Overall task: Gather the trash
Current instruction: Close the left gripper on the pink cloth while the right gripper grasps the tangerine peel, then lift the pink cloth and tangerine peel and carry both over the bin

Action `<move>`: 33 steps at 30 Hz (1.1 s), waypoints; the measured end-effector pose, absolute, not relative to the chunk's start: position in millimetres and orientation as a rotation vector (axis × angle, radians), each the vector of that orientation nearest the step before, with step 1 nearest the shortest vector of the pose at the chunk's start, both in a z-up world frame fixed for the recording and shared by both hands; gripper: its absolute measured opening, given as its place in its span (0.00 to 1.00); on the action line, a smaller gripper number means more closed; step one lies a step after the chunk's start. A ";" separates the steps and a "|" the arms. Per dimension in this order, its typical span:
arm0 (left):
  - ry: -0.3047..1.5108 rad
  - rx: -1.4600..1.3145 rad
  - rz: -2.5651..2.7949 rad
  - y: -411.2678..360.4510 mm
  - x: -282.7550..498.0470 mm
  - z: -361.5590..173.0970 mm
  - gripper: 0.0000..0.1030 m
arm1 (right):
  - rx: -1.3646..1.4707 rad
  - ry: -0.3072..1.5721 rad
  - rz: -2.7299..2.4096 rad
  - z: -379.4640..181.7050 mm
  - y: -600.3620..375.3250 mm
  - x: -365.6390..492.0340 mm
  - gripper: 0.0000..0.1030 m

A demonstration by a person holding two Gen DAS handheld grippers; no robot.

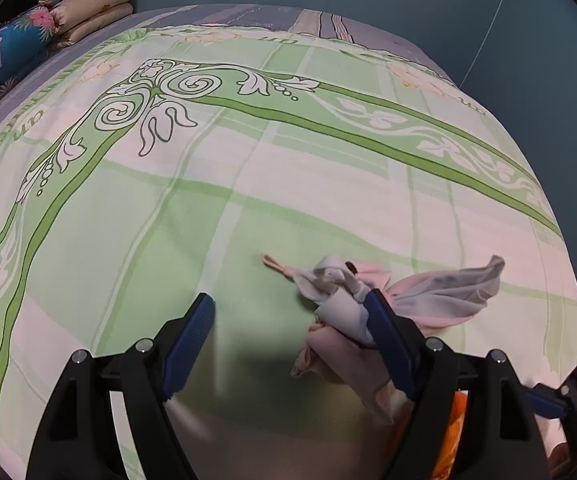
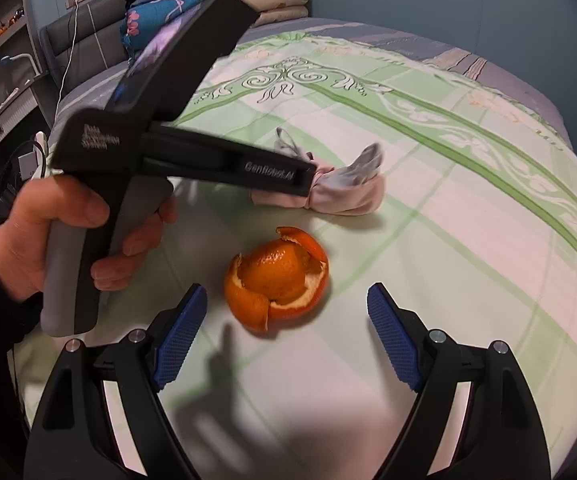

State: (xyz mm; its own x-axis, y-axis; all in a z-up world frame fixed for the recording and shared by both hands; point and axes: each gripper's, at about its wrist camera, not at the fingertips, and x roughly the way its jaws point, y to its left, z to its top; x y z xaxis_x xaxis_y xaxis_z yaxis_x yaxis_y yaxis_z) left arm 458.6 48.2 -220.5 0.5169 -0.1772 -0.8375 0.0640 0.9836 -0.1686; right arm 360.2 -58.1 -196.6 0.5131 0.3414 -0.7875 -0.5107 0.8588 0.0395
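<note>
Bed point(image 1: 248, 184) fills both views, covered by a green-and-white patterned quilt point(image 2: 468, 208). Soft, uneven base, so anything pressed into it sinks.

Folded bedding point(image 1: 88, 8) stacked at the far head end, clear of the work.

Pink-and-grey knotted cloth bundle point(image 1: 440, 296) lies mid-quilt. Looks like socks, can't confirm, and can't tell if it counts as trash. Soft and limp, it should bunch under the pads.

Left gripper point(image 1: 292, 320): jaws spread wide, nothing clamped. Its right finger overlaps the bundle in its own view; contact or just in front, can't tell. In the right wrist view a hand point(image 2: 48, 236) holds its handle, and its nose covers the near end of the bundle.

Right gripper point(image 2: 284, 312): jaws spread wide, empty, hovering above the orange peel point(image 2: 278, 280). Peel sits ahead of and between the fingertips, not touched.

Peel is the clear trash item, just on the near side of the bundle. Judgement: very light, curled hollow shell, semi-stiff, and it tears or flattens if squeezed hard. Waxy outside may slip. Best hold: pinch across the body low down, or take one upstanding flap near the top edge, with gentle closure.

Hidden: the peel's underside and whether it is one piece. In the left view only an orange sliver shows behind the right finger. No bin in either frame.
</note>
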 end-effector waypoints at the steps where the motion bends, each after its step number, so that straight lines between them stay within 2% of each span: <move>1: 1.018 -0.122 -0.146 48.2 460.9 -220.9 0.72 | -0.207 0.900 0.515 -199.5 -57.2 363.4 0.76; 8: 1.001 -0.110 -0.133 45.2 468.0 -223.7 0.70 | -0.186 0.924 0.519 -212.1 -48.7 376.5 0.65; 11: 0.991 -0.108 -0.133 44.1 467.8 -223.7 0.63 | -0.185 0.931 0.523 -214.0 -45.8 377.9 0.53; 14: 0.989 -0.107 -0.143 41.7 467.3 -221.8 0.49 | -0.191 0.929 0.514 -211.9 -44.7 375.0 0.49; 16: 0.988 -0.107 -0.154 38.8 466.6 -220.0 0.33 | -0.182 0.928 0.510 -210.4 -46.3 372.7 0.47; 21: 0.990 -0.115 -0.169 32.8 467.5 -218.4 0.11 | -0.180 0.921 0.490 -204.1 -53.6 361.3 0.42; 25: 0.978 -0.113 -0.166 32.7 465.1 -213.8 0.07 | -0.171 0.913 0.471 -192.7 -69.2 347.3 0.41; 33: 0.922 -0.121 -0.186 34.6 439.6 -181.6 0.05 | -0.105 0.878 0.455 -152.8 -109.2 317.5 0.41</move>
